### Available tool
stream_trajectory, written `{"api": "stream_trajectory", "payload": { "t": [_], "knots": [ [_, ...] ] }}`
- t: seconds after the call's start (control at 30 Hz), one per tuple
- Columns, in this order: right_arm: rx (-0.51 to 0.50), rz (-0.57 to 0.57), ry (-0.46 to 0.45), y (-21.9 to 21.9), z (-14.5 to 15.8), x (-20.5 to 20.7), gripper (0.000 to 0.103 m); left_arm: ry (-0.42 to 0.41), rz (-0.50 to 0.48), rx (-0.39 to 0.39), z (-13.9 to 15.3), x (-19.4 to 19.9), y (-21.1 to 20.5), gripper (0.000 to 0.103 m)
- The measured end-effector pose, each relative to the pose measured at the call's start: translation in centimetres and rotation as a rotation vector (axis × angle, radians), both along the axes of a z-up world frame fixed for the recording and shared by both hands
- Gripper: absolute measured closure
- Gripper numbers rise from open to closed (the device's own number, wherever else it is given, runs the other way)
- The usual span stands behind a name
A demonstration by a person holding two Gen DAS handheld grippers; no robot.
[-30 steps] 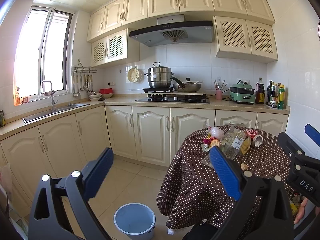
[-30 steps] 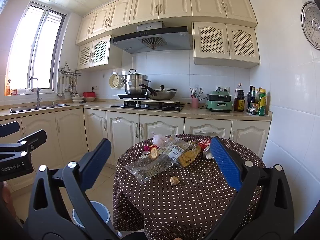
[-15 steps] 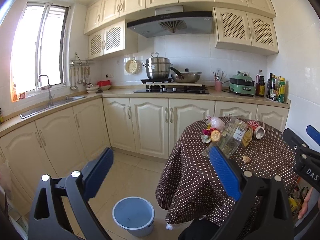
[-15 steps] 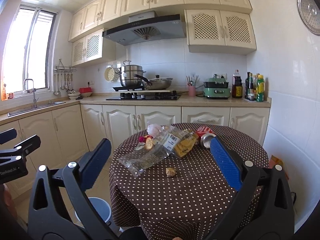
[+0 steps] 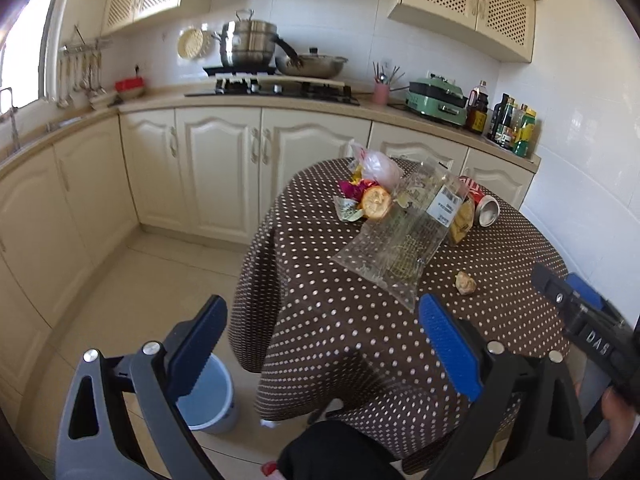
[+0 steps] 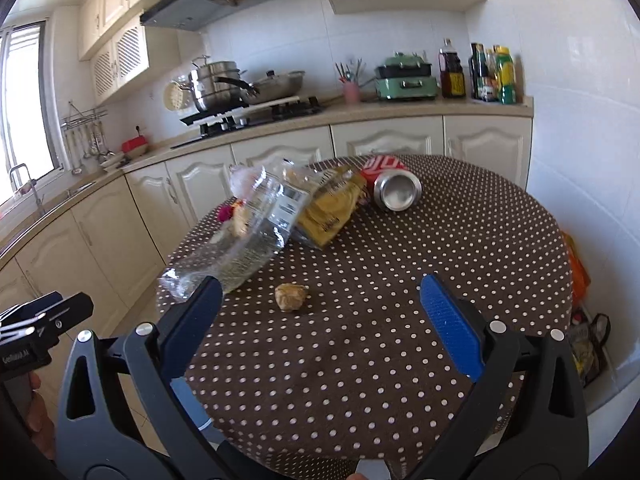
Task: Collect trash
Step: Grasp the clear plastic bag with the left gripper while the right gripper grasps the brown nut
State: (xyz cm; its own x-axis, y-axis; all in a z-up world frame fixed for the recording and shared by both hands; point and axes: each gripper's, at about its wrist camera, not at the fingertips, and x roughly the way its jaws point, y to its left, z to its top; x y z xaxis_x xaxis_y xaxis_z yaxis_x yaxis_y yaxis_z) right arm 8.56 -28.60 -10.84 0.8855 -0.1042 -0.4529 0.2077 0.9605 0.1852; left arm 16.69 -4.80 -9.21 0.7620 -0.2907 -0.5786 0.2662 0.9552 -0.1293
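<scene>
Trash lies on a round table with a brown polka-dot cloth [image 6: 400, 360]: a clear plastic bag [image 6: 244, 240] [image 5: 396, 244], a yellow wrapper [image 6: 328, 212], a tipped red can [image 6: 394, 186] [image 5: 484, 204], a small crumpled scrap [image 6: 291, 297] [image 5: 465, 282], and an orange slice with pink and white bits [image 5: 374, 196]. My right gripper [image 6: 320, 320] is open and empty, low over the table's near side, just short of the scrap. My left gripper [image 5: 324, 344] is open and empty at the table's left edge. A light blue bucket [image 5: 208, 400] stands on the floor below it.
Cream cabinets and a counter with a stove, pots [image 5: 248, 46], a green appliance [image 5: 438, 100] and bottles [image 6: 492, 74] run behind the table. A white tiled wall is close on the right. Bags [image 6: 584, 344] lie on the floor by the wall.
Both grippers have moved forward and tilted down toward the table, so the trash looks closer and larger. Both stay open and empty.
</scene>
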Motion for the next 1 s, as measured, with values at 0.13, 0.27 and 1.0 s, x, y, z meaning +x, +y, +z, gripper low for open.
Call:
{"api": "stream_trajectory", "payload": {
  "t": [0.13,0.27,1.0],
  "knots": [
    [-0.015,-0.033,0.030,-0.7,-1.1,1.4,0.006,0.031,-0.019,-0.013,-0.7,3.1,-1.3,0.008],
    [-0.039,-0.015,0.083,-0.9,-2.2,3.0,0.006,0.048,-0.033,0.035,-1.9,6.3,-3.4,0.008],
    [-0.154,0.153,0.302,1.6,-4.7,9.9,0.049,0.141,-0.147,-0.012,-5.3,8.6,-5.3,0.103]
  ]
}}
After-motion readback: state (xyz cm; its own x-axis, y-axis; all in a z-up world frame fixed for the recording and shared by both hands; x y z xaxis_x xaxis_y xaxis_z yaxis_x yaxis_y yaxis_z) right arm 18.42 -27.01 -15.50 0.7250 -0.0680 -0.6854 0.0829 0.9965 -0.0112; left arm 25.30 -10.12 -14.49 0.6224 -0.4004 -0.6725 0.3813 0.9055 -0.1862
